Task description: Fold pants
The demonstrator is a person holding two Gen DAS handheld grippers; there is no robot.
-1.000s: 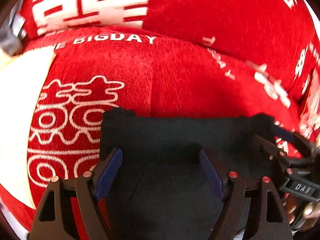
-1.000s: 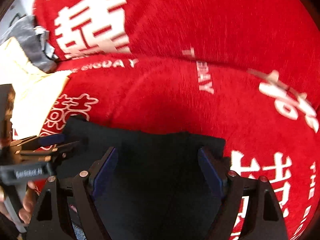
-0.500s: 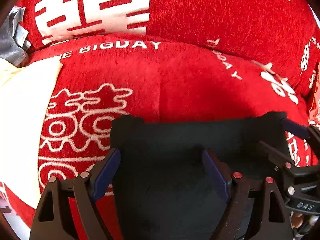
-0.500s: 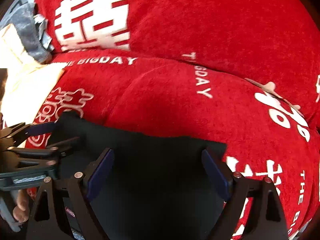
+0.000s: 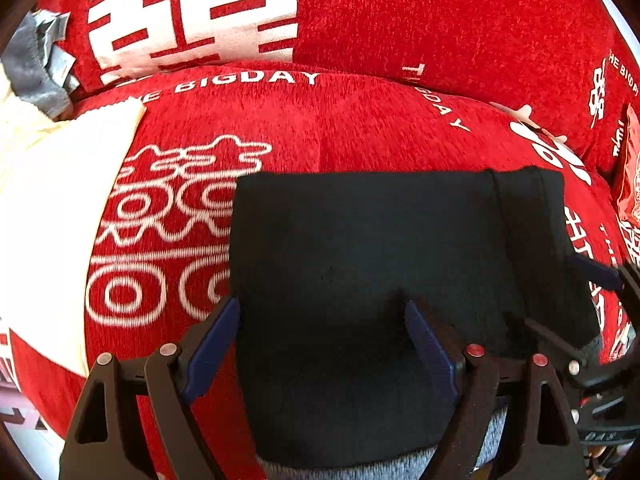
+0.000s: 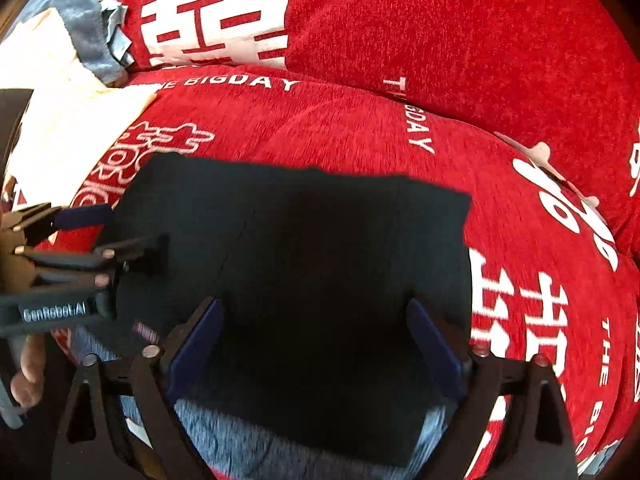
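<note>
The black pants (image 5: 380, 248) lie folded into a flat rectangle on a red sofa cushion (image 5: 320, 120); they also show in the right wrist view (image 6: 312, 240). A grey inner band (image 5: 344, 468) shows at their near edge. My left gripper (image 5: 322, 344) is open, its blue pads wide apart over the near part of the pants, holding nothing. My right gripper (image 6: 314, 340) is open the same way over the pants. The right gripper shows at the right edge of the left wrist view (image 5: 600, 320), and the left gripper at the left edge of the right wrist view (image 6: 80, 240).
The red back cushion (image 5: 440, 20) with white characters rises behind. A cream cloth (image 5: 48, 200) lies at the left, with a grey garment (image 5: 36, 64) behind it. A red packet (image 5: 628, 184) sits at the far right.
Both grippers have pulled back and up from the pants, so more of the folded rectangle shows. The pants lie flat and still; both grippers stay open.
</note>
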